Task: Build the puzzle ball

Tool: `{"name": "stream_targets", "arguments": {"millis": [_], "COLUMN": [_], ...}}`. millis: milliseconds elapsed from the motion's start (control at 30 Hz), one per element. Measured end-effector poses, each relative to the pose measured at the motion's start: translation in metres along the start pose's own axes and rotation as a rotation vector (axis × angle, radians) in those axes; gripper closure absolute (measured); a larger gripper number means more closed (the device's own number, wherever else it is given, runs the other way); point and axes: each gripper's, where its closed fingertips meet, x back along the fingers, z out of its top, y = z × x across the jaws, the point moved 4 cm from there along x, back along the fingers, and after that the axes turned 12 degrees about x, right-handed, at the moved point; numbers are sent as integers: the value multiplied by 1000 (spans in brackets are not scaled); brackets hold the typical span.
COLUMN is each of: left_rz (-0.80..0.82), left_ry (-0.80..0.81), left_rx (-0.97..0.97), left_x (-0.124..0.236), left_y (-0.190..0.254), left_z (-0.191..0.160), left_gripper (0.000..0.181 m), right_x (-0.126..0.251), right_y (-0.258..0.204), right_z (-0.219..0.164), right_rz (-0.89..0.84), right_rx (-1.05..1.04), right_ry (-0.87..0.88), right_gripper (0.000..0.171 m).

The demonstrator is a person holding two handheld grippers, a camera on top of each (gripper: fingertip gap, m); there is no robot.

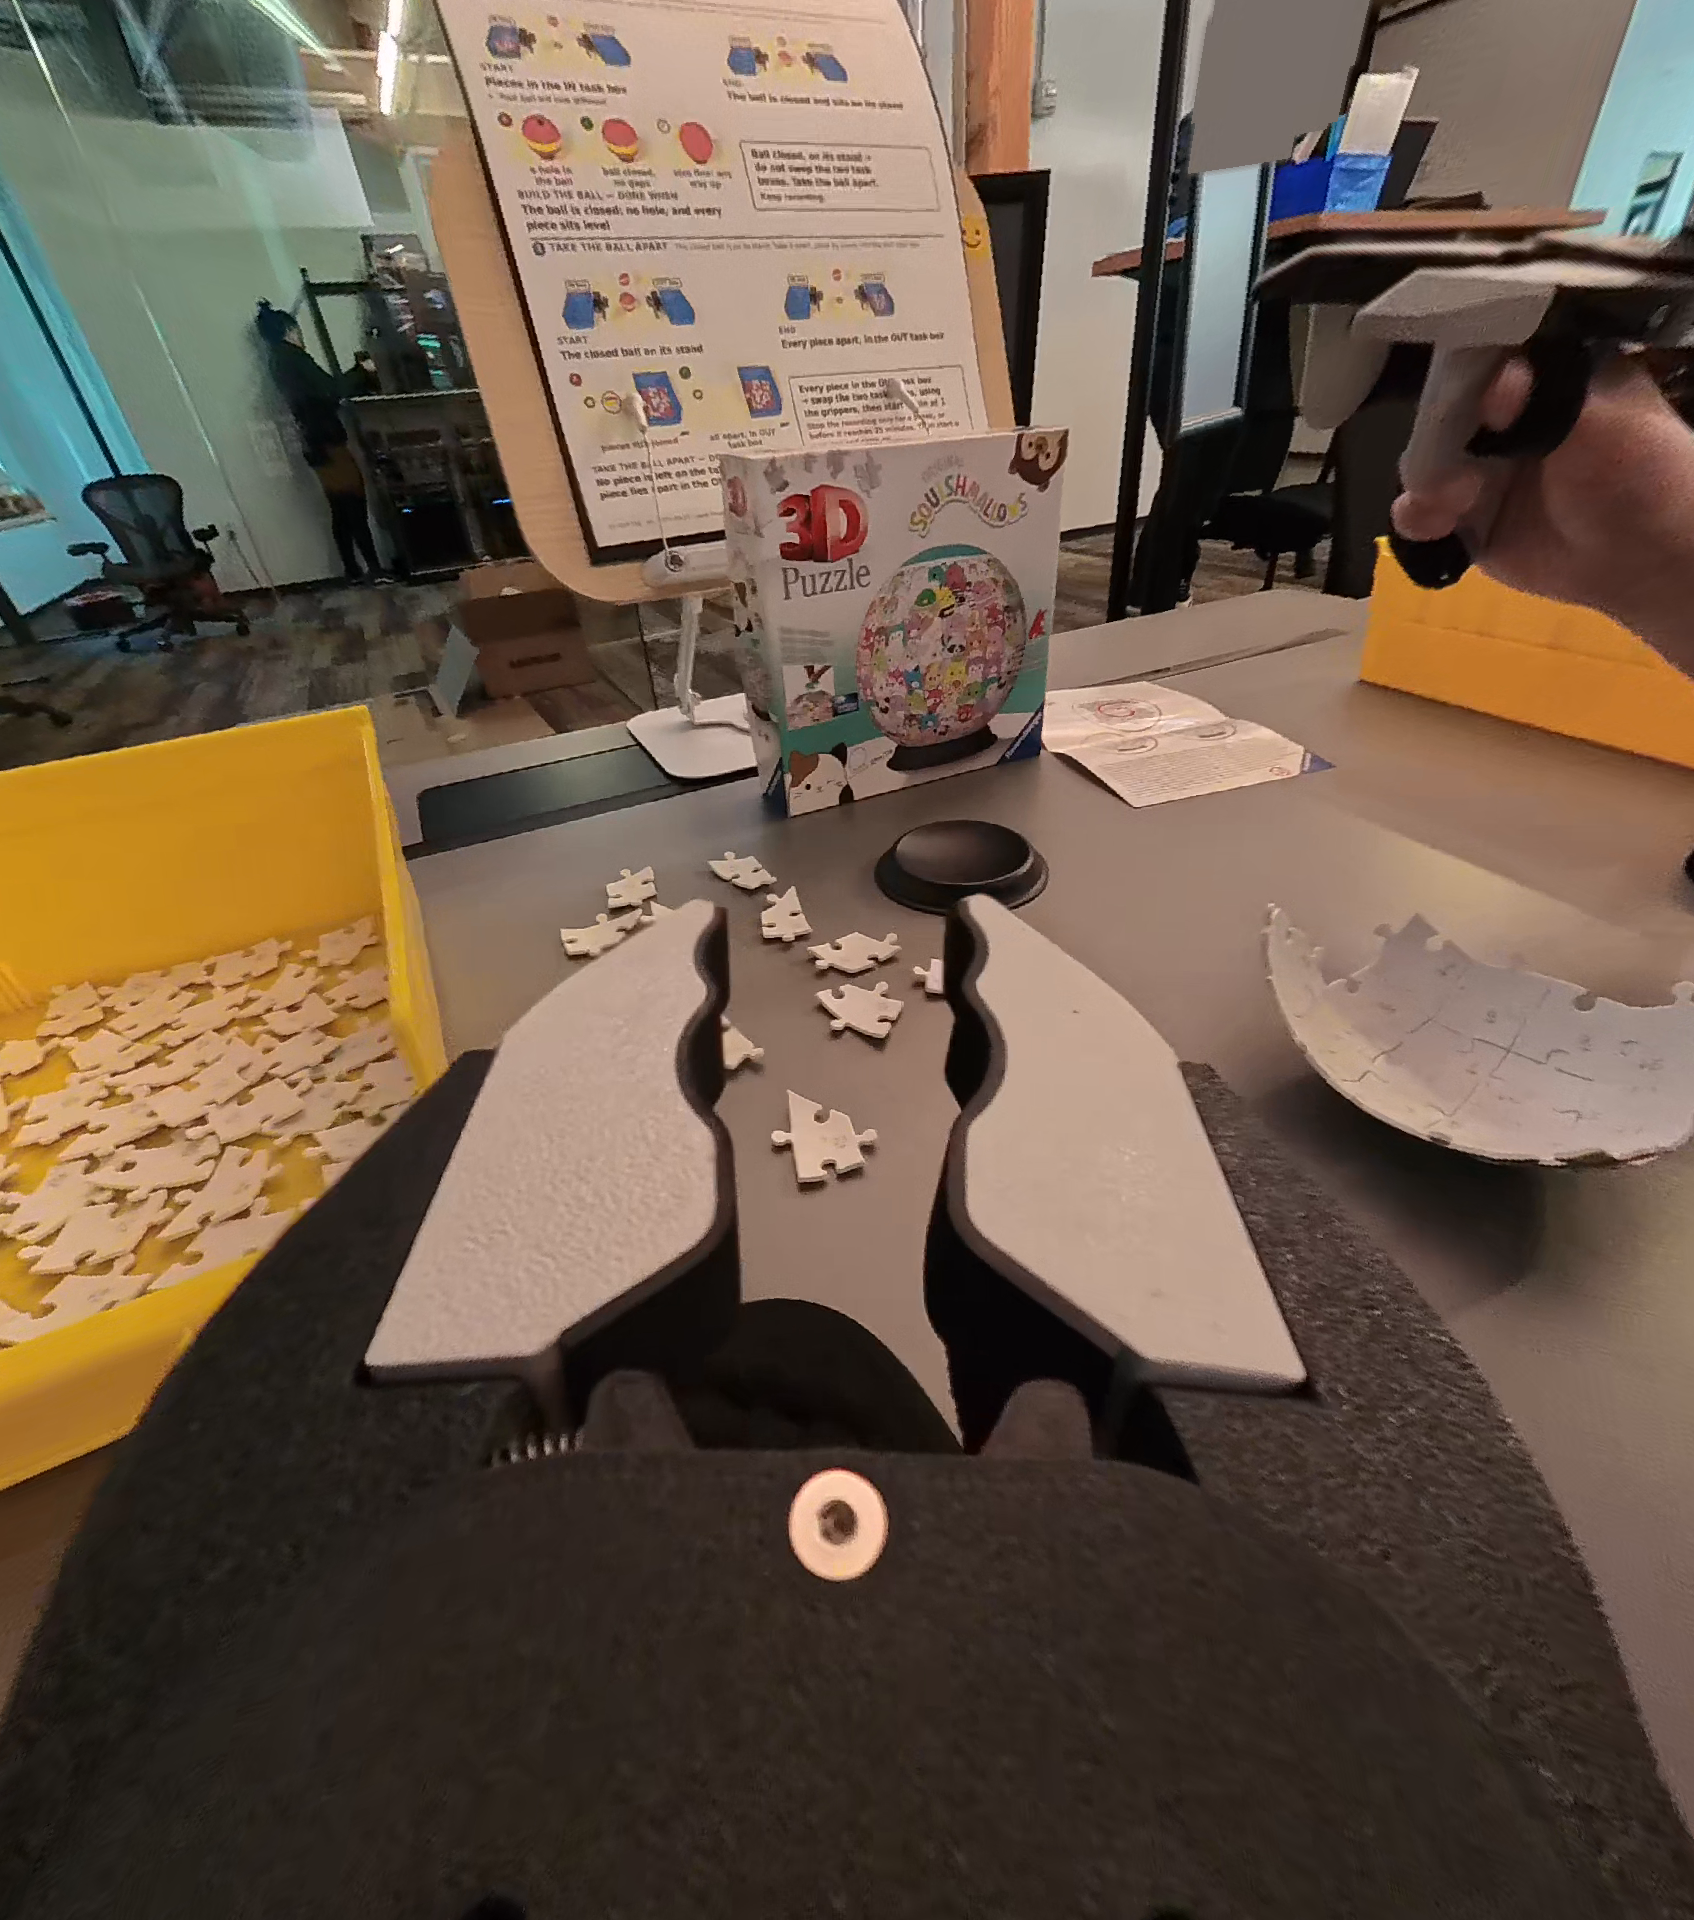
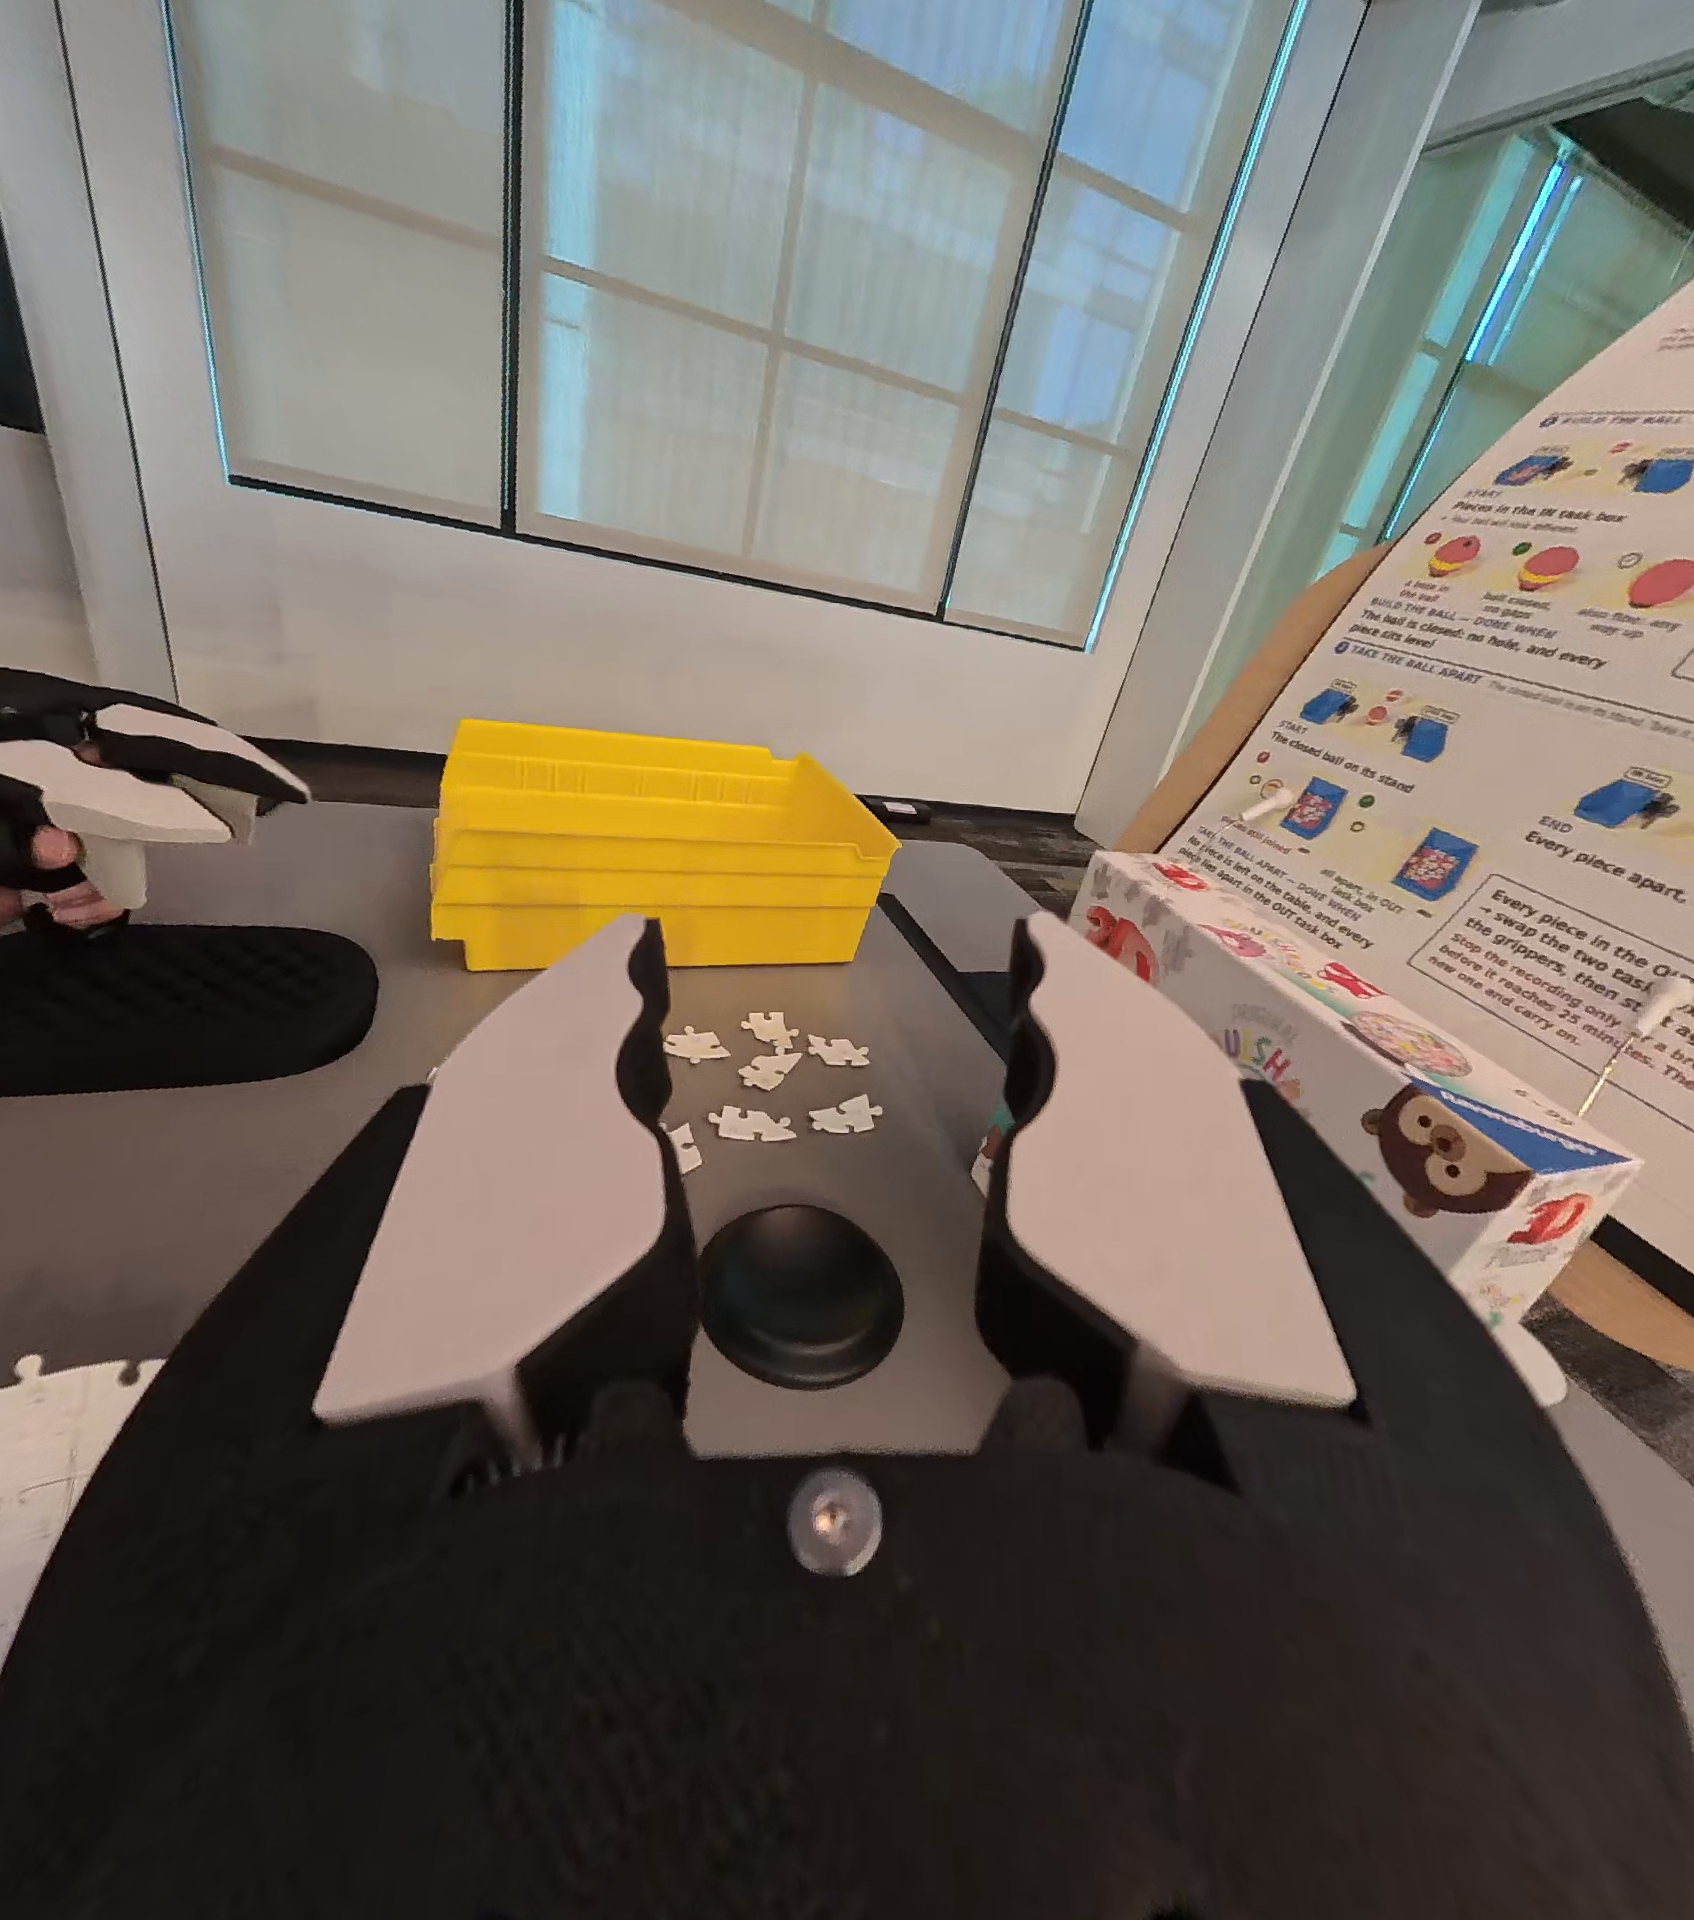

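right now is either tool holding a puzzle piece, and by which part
Nothing is held. The left tool and right tool are both open and empty; the small white puzzle pieces lie loose on the grey table.

Both the left gripper (image 1: 832, 940) and the right gripper (image 2: 838, 961) have pale grey fingers with wavy black inner edges, rough black housings and one silver screw behind the fingers.
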Motion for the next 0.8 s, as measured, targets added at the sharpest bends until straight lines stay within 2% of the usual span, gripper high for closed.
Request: {"name": "stream_targets", "arguments": {"millis": [100,167,267,333,400,500,633,800], "left_rz": [-33,-42,-25,-40,-57,-75,-73,-54], "left_ry": [-51,-133,-234,-242,-206,-167,-192,-228], "left_rx": [0,-44,-117,-115,-85,-43,-48,-66], "left_x": [-3,-10,-22,-28,-33,-37,-37,-36], "left_y": [2,6,10,14,17,17,18,19], "left_z": [-5,-12,-20,-20,-15,-9,-6,-7], "left_gripper": [145,145,145,145,146,147,149,149], "right_x": [-3,-13,-42,-58,-71,-89,-104,-119], "right_y": [-1,-14,-52,-80,-97,-113,-128,-138], "right_z": [-10,-26,-76,-116,-138,-147,-161,-166], "right_rz": [4,99,293,402,463,513,577,615], "right_rx": [-16,-99,-269,-263,-197,-163,-53,-130], "right_ry": [-13,-46,-229,-412,-523,-569,-658,-716], "right_gripper": [118,135,130,126,125,125,124,123]}}
